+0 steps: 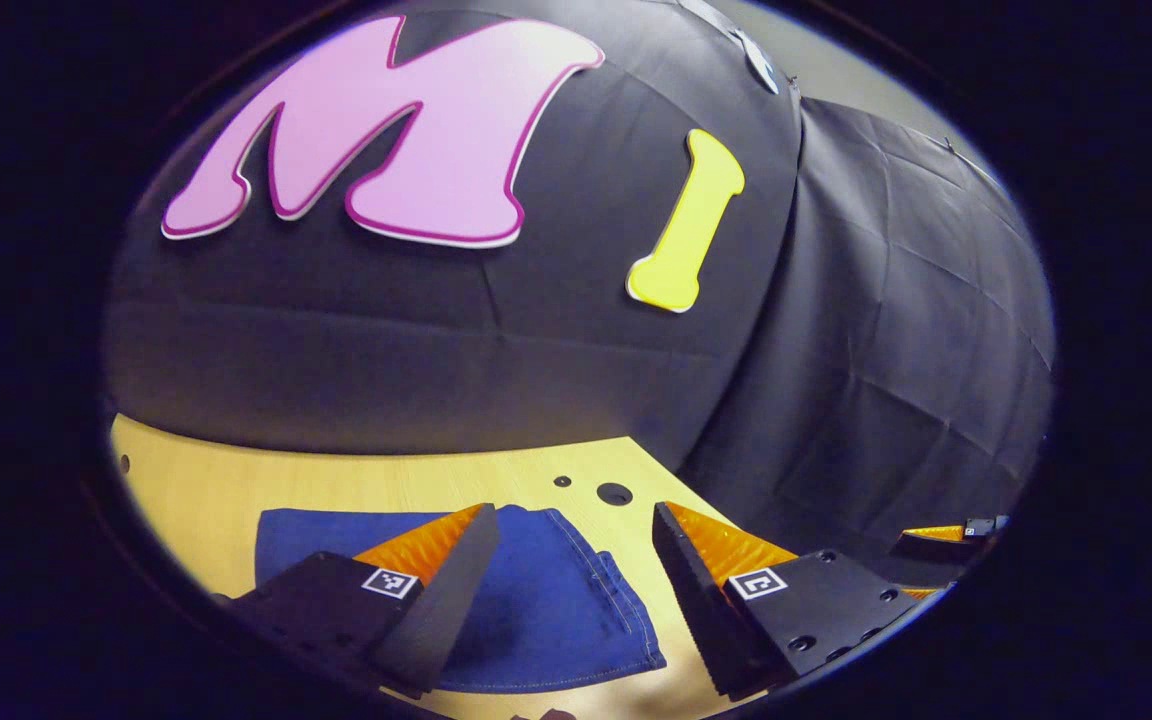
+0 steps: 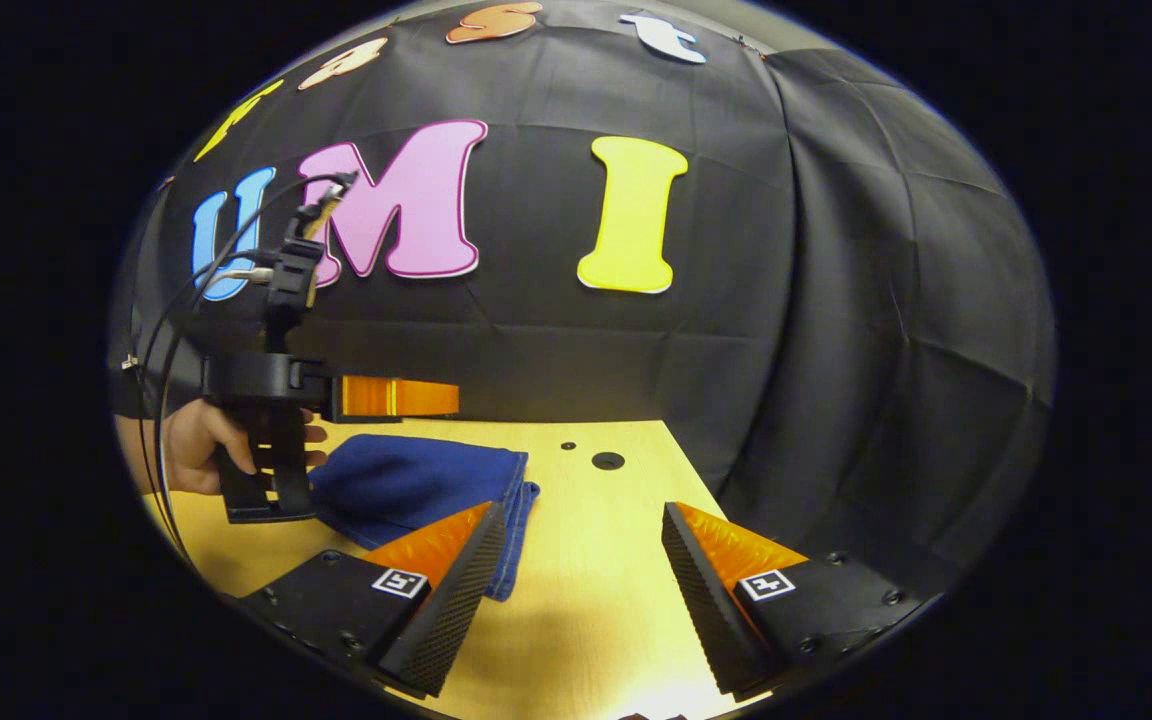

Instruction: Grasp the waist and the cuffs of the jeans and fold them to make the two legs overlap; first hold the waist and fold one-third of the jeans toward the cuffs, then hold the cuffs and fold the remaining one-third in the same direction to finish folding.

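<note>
The blue jeans (image 1: 546, 610) lie folded into a compact stack on the light wooden table (image 1: 196, 490). In the left gripper view my left gripper (image 1: 576, 550) hangs open above the stack's right part, nothing between its fingers. In the right gripper view the folded jeans (image 2: 406, 485) rest left of centre, their edge reaching under my right gripper's left finger. My right gripper (image 2: 581, 555) is open over bare table beside the jeans. The left gripper (image 2: 396, 397) shows there too, held by a hand (image 2: 191, 445) above the jeans, and appears empty.
The table (image 2: 596, 600) has two round holes (image 2: 607, 461) near its back edge, just beyond the jeans. The black cloth wall (image 2: 836, 350) closes the back and right sides. The tips of the other gripper (image 1: 946, 537) show at the far right of the left gripper view.
</note>
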`<control>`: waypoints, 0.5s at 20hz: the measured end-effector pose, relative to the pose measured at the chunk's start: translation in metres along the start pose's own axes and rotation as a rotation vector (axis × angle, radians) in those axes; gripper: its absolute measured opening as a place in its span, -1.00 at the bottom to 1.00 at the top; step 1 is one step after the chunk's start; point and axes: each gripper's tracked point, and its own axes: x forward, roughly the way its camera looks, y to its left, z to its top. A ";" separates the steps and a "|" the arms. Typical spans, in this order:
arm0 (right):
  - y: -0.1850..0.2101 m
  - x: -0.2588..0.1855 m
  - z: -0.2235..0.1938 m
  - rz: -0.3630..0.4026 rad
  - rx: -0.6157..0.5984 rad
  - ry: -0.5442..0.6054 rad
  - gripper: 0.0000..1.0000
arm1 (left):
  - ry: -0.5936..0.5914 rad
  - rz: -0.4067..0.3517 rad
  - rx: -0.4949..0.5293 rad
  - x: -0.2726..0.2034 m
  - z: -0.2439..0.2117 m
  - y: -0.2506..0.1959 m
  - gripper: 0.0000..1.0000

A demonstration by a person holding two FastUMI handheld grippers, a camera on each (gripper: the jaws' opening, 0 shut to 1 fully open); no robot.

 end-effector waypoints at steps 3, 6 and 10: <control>0.025 -0.024 0.027 0.017 -0.025 -0.040 0.93 | -0.054 0.067 0.035 -0.074 0.026 0.025 0.94; 0.054 -0.052 0.052 0.040 -0.026 -0.077 0.93 | -0.095 0.175 0.099 -0.159 0.048 0.057 0.94; 0.096 -0.092 0.085 0.077 -0.037 -0.124 0.92 | -0.175 0.312 0.153 -0.275 0.070 0.087 0.93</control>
